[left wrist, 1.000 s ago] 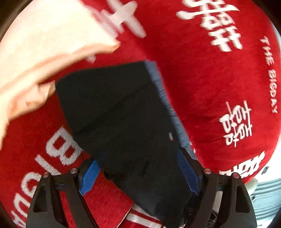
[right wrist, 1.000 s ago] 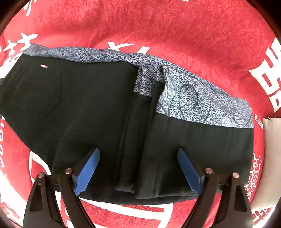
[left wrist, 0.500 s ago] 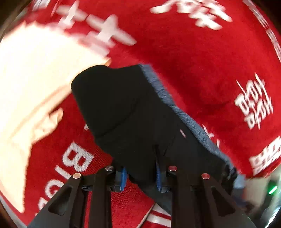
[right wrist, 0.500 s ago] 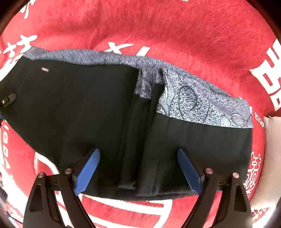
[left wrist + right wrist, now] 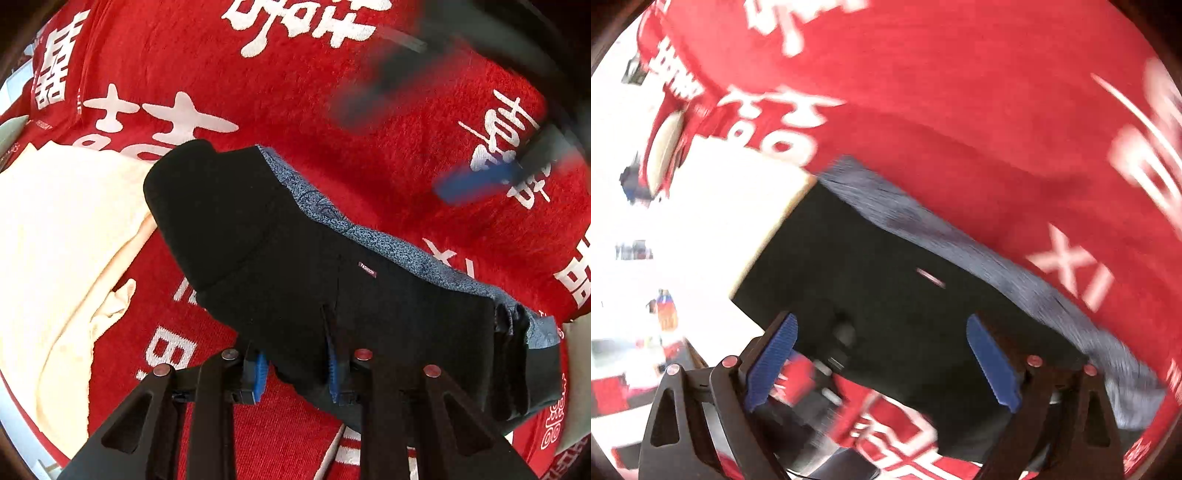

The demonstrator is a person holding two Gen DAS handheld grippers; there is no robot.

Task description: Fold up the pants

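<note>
A small tag [image 5: 367, 269] on the black pants [image 5: 280, 266] reads "FASHION" (white letters on dark red)

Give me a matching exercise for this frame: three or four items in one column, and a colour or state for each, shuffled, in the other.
Column A
1. left gripper
2. right gripper
3. pants
4. blanket

Column B
a. red with white lettering
b. jaws wide apart, gripping nothing
c. black with a blue patterned waistband
d. jaws closed on a fold of black cloth

Pairs: 1-d, 2-b, 3-c, 4-a
</note>
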